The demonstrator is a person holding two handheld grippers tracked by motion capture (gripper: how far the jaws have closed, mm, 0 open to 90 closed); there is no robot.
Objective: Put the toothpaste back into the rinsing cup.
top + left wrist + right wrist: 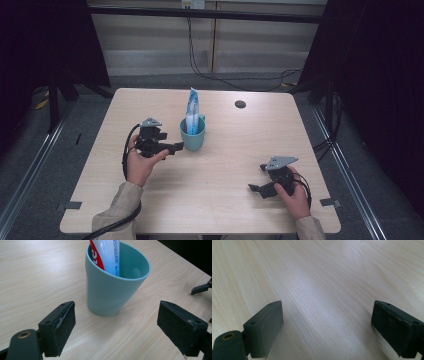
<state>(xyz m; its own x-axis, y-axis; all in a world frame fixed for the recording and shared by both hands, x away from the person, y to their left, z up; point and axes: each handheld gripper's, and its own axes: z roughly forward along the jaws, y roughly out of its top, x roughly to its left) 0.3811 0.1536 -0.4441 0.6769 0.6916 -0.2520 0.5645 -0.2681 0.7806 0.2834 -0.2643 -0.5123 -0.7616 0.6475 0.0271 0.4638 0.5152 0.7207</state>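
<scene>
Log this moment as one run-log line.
left gripper: open, facing cup, not touching | tube: upright in cup | right gripper: open, over bare table

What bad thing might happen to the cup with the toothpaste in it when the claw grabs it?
1. The toothpaste tube stands tall in the teal cup and leans on its rim, so a nudge from the left claw might tip the cup over.
2. The cup widens toward the top, so it may slip down if squeezed low between the open jaws.
3. The right claw is far off over bare table, too far to steady anything.
</scene>
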